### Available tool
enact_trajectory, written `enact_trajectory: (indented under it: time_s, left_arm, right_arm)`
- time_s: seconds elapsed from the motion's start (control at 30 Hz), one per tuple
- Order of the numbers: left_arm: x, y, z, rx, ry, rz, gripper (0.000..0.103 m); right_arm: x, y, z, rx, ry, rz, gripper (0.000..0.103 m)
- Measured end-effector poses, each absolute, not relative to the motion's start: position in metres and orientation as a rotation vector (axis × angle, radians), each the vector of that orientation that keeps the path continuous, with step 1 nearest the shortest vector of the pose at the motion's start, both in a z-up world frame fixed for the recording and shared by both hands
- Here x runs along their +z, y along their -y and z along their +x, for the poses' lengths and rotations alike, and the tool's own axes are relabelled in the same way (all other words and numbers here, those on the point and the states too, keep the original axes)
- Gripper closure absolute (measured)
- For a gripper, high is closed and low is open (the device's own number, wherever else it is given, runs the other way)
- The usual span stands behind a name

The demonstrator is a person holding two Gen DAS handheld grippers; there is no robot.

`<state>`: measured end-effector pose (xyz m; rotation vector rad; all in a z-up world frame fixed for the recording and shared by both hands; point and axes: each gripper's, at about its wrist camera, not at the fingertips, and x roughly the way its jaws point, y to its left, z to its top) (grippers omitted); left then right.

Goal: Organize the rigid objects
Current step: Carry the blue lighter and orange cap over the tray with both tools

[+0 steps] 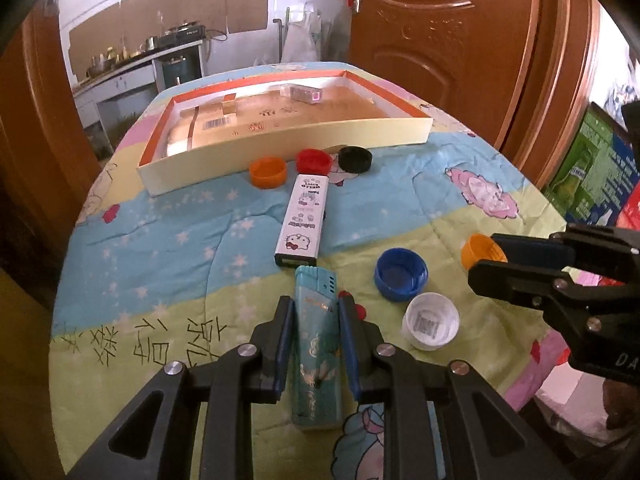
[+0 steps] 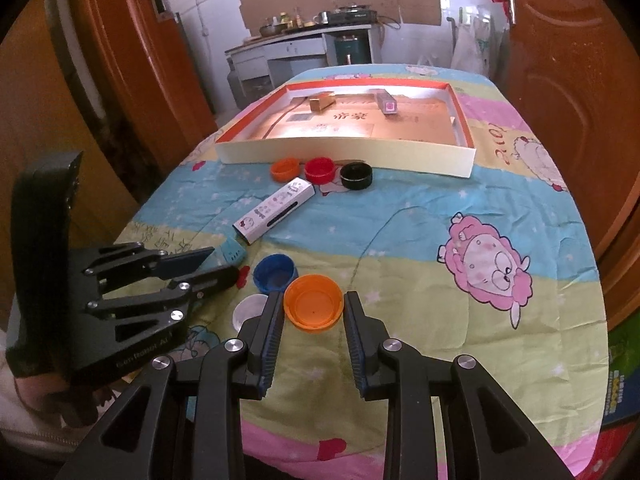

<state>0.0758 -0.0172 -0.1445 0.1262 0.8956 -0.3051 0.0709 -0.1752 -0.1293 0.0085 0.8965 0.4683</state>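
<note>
While the left gripper (image 1: 316,320) has its jaws clenched on a teal lighter (image 1: 316,356) lying on the cartoon-print tabletop (image 1: 160,240), the right gripper (image 2: 313,312) has its jaws on either side of an orange cap (image 2: 314,306); whether they press it I cannot tell. A white lighter (image 1: 303,222) reads "HELLO KITTY". A white cap (image 1: 431,321) carries a barcode. The box (image 1: 280,140) ahead shows a barcode too.

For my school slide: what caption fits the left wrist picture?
Left gripper clamps a teal lighter on the cartoon quilt, bottle caps nearby.
</note>
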Motion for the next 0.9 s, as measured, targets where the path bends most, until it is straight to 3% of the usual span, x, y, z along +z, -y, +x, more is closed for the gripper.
enact_trajectory:
  time_s: [0.1,0.17,0.23,0.4,0.43,0.53,0.9]
  left_arm:
    - [-0.146,0.022,0.071,-0.296,-0.866,0.188,0.076]
    - [-0.146,0.022,0.068,-0.269,-0.842,0.229,0.06]
    - [-0.147,0.02,0.065,-0.25,-0.823,0.249,0.053]
    - [-0.148,0.018,0.059,-0.25,-0.789,0.265,0.052]
    - [-0.148,0.019,0.058,-0.25,-0.785,0.272,0.054]
    - [-0.147,0.02,0.059,-0.311,-0.806,0.231,0.081]
    - [-0.128,0.016,0.06,-0.328,-0.798,0.145,0.081]
  right_arm:
    - [-0.129,0.176,0.07,0.465,-0.892,0.007,0.072]
    - [-0.129,0.178,0.07,0.461,-0.891,0.013,0.072]
    - [-0.129,0.179,0.071,0.46,-0.894,0.02,0.072]
    - [-0.131,0.177,0.071,0.47,-0.9,0.016,0.072]
    - [-0.131,0.176,0.071,0.47,-0.9,0.014,0.072]
    - [-0.131,0.176,0.07,0.466,-0.899,0.008,0.072]
    - [-0.128,0.177,0.072,0.465,-0.892,0.014,0.072]
